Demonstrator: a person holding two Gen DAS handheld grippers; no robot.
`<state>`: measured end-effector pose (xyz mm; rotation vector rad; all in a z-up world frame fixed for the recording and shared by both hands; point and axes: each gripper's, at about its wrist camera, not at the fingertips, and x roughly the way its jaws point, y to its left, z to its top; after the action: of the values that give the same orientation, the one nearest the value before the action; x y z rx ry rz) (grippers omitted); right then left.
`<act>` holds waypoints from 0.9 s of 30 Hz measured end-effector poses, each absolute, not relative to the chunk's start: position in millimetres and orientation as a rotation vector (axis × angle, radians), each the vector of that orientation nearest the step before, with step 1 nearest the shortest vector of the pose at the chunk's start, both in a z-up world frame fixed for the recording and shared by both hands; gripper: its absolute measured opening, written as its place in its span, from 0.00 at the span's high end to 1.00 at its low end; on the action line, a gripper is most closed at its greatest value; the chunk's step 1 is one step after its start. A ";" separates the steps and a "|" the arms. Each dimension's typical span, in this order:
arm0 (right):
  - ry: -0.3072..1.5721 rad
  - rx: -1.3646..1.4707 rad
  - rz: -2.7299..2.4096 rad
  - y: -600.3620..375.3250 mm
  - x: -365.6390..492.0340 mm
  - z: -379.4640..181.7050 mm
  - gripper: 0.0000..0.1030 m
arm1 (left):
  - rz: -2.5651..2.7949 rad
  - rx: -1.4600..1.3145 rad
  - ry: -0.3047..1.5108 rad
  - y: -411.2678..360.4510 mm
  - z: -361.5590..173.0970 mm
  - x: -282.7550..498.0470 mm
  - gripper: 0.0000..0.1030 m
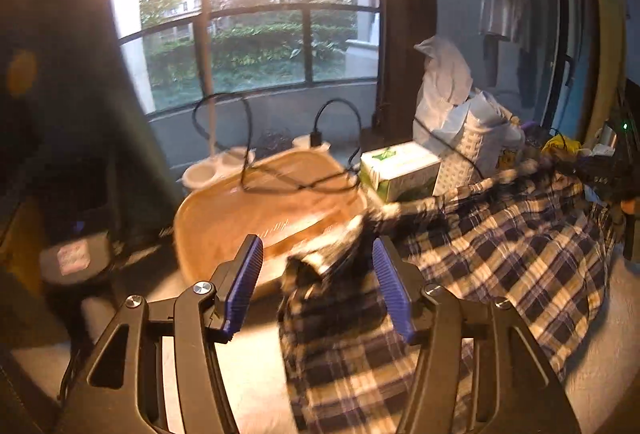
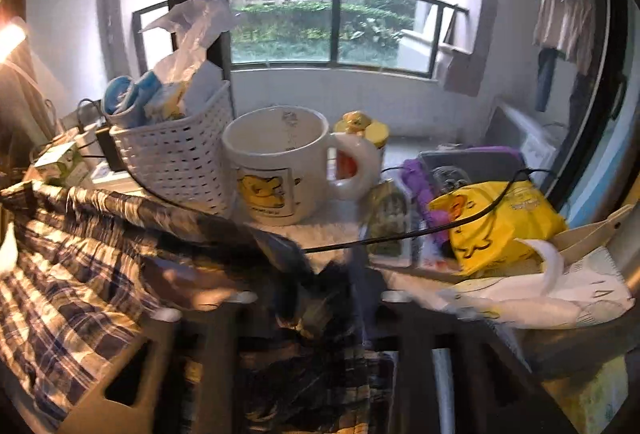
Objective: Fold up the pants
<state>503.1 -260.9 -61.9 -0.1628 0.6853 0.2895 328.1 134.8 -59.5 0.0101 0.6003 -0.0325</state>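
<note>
1. Left wrist view: left tongs [image 1: 318, 284] spread, a bunched corner of the pants [image 1: 500, 246] between the pads, not pinched.
2. Right tongs [image 2: 316, 298] blurred; cannot tell their state.
3. Pants lie crumpled on the surface.
4. Risk: lifted cloth could snag the cable [image 2: 400, 234] or topple the mug [image 2: 280, 166].

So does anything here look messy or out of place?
Yes. A black cable trails loose across the clutter beside the mug, over the yellow packet. The plaid pants lie bunched, one part between the left tool fingers.
</note>
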 end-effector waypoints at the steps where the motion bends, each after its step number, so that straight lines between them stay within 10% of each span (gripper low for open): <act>1: 0.674 -0.156 0.286 -262.6 501.5 -59.6 0.26 | -0.021 0.000 0.623 135.8 -63.3 322.5 0.44; 22: 0.839 0.242 0.268 -347.9 389.5 -97.1 0.26 | -0.051 -0.199 0.873 119.4 -145.0 235.8 0.23; 24: 0.866 0.325 0.323 -344.3 393.2 -105.9 0.26 | -0.037 -0.159 0.864 115.9 -144.9 240.8 0.39; 27: 0.875 0.364 0.365 -330.8 398.2 -117.2 0.27 | -0.017 -0.116 0.880 113.2 -143.6 249.8 0.88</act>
<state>398.2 -330.8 -117.2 0.3640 0.8748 0.3651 249.8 113.2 -143.6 -0.1164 0.8799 -0.0168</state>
